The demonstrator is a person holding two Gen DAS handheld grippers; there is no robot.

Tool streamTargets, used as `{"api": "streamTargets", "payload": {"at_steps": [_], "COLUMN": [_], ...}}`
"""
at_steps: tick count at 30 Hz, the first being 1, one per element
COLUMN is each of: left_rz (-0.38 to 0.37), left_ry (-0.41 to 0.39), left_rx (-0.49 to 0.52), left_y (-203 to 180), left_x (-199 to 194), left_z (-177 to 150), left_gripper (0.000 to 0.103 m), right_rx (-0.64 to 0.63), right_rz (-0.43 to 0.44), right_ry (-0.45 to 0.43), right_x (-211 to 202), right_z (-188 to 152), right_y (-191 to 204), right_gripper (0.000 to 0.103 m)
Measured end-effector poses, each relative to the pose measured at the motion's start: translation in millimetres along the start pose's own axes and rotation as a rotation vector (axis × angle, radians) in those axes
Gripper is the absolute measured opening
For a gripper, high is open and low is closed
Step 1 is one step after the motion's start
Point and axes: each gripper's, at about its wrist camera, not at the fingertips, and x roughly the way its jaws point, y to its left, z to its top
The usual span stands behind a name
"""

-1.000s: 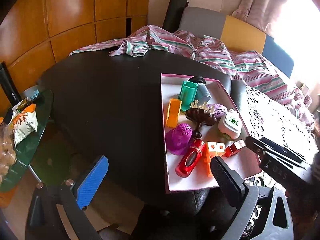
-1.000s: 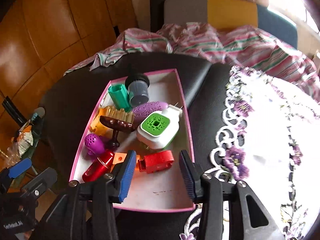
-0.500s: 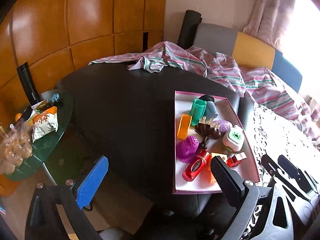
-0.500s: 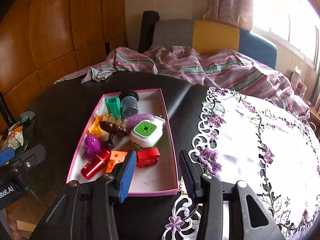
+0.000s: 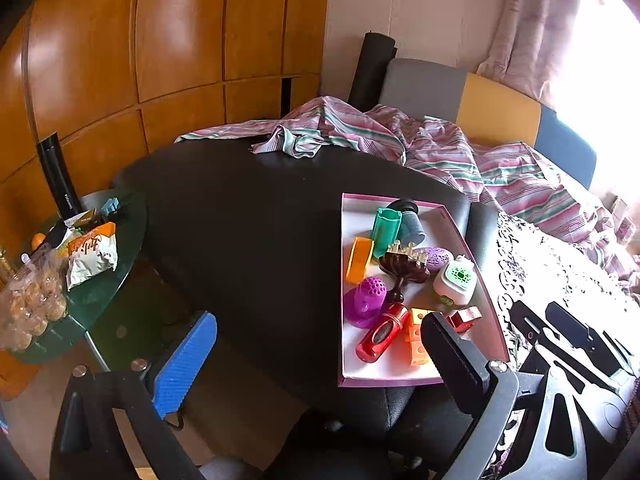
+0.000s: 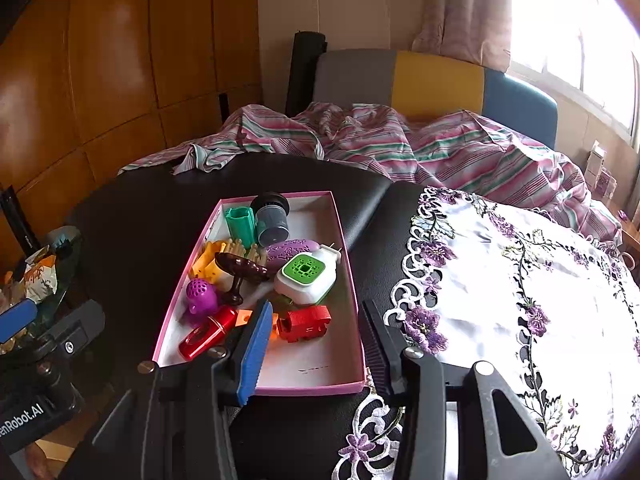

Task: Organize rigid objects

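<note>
While both grippers hang above the near edge of the black table (image 5: pixel 256 216), neither holds anything; the left gripper (image 5: pixel 316 354) stands wide, its blue pad over the floor gap to the left and its black finger in front of the box's near right corner; well to its left sits a green glass side table (image 5: pixel 100 300) with snack bags (image 5: pixel 90 254); ahead and to its right lies the pink box (image 6: pixel 320 389), holding a red bottle (image 6: pixel 206 334), a purple perforated cap (image 6: pixel 201 296), a brown comb (image 6: pixel 240 270), a green tube (image 6: pixel 240 226), a grey cylinder (image 6: pixel 272 220), a white and green plug-in (image 6: pixel 308 276) and a red block (image 6: pixel 306 322); the right gripper (image 6: pixel 314 350) is partly open and empty, its fingers just short of the box's near rim, the red block straight ahead between them; to its right spreads a white lace cloth (image 6: pixel 540 300) with purple flowers; beyond lies a striped sheet (image 6: pixel 400 148).
</note>
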Motion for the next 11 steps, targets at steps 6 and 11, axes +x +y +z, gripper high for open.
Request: {"api": "streamTargets", "payload": {"at_steps": [6,11], "left_rz": [0.005,0.014], "left_ry": [0.013,0.014], "left_rx": [0.018,0.012], "left_y": [-1.8,0.6], "left_x": [2.8,6.1], "left_z": [-1.8,-2.5], "left_gripper": [0.102,0.1], "right_rx": [-0.011,-0.02], "right_rz": [-0.007,0.001], "right_ry": [0.004,0.004], "right_x": [1.9,2.9], "right_z": [-1.0,-0.6], "right_y": [1.4,3.0], "right_gripper": [0.045,0.045]}}
